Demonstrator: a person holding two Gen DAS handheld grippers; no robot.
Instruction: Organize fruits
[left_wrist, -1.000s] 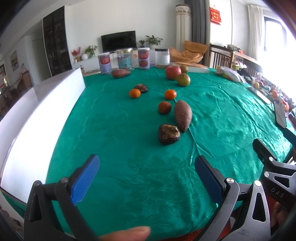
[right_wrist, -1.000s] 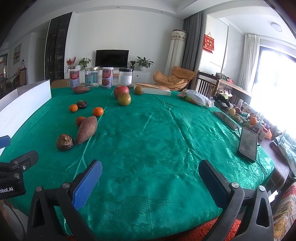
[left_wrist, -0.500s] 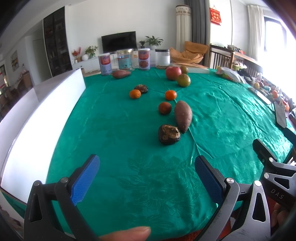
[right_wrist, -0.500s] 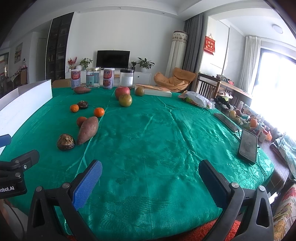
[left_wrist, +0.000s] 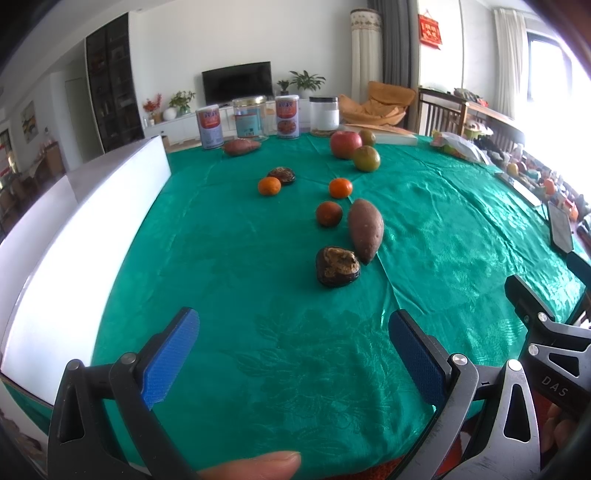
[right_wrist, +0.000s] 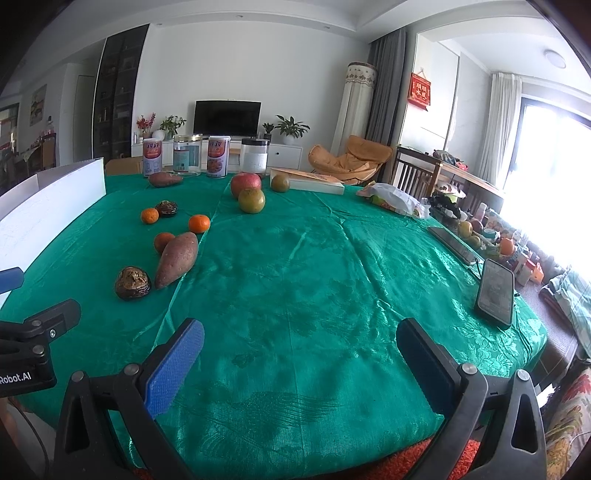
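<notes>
Left gripper (left_wrist: 293, 334): hovering over the near edge of the green tablecloth (left_wrist: 229, 258), jaws spread wide, gripping nothing. Right gripper (right_wrist: 300, 345): likewise gaping, empty. Dark wrinkled fruit (left_wrist: 337, 266): lying nearest, just beside the tip of a sweet potato (left_wrist: 365, 229). Three oranges (left_wrist: 328, 213) sitting beyond, one touching a second dark fruit (left_wrist: 282, 174). Red apple (left_wrist: 345, 144) and green-brown fruit (left_wrist: 366, 158) resting farther back, touching. Second sweet potato (left_wrist: 242, 147) lying before the tins and jars (left_wrist: 287, 116) at the far edge.
</notes>
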